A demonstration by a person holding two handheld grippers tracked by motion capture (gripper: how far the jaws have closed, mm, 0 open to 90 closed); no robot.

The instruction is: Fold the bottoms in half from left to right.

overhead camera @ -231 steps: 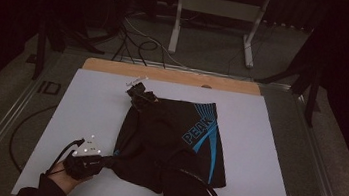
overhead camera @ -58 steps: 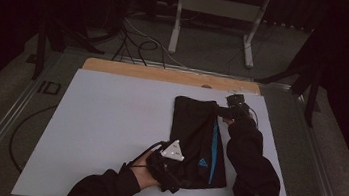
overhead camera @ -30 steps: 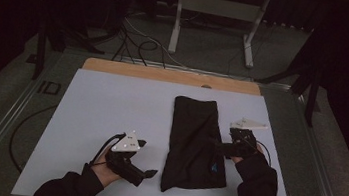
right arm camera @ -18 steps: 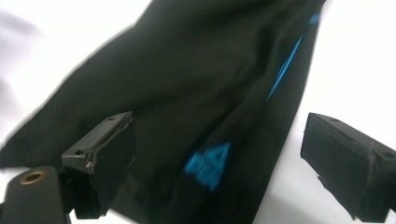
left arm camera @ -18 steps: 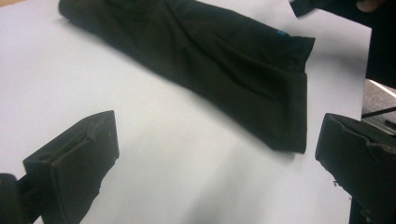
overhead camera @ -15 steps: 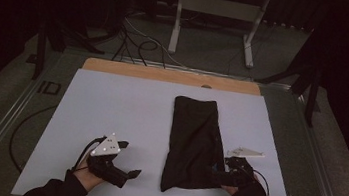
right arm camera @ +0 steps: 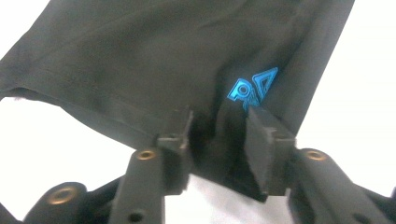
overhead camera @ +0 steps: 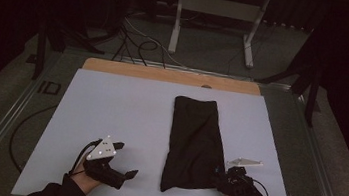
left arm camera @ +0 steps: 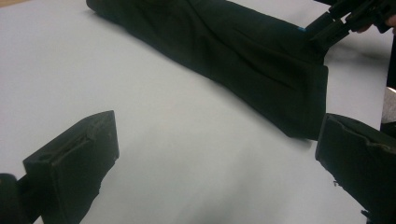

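- Cloth: a black folded garment [overhead camera: 193, 143] lies flat on the white table [overhead camera: 110, 115], a long strip running from about 12 o'clock down to 6 o'clock, a little right of the table's middle.
- Near end of the garment sits close to the table's front edge; far end stops short of the wooden strip [overhead camera: 170, 75] at 12 o'clock.
- Right claw [overhead camera: 219, 176] is at the garment's near corner, at about 5 o'clock on the table, and points toward 9 o'clock into the hem.
- In the right gripper view the right claw [right arm camera: 218, 140] has a bunched fold of the black fabric between its jaws, just below a small blue logo [right arm camera: 252, 87]; the jaws have just been closing, and the pads appear to pinch that fold.
- Left claw [overhead camera: 128, 174] rests at about 7 o'clock on the table, well apart from the garment, held in a hand [overhead camera: 83, 177].
- In the left gripper view the left claw [left arm camera: 215, 163] stands wide open over bare table, nothing between its jaws; the garment lies beyond, toward 1 o'clock.
- Cables [overhead camera: 134, 42] trail on the floor past the table's far edge.
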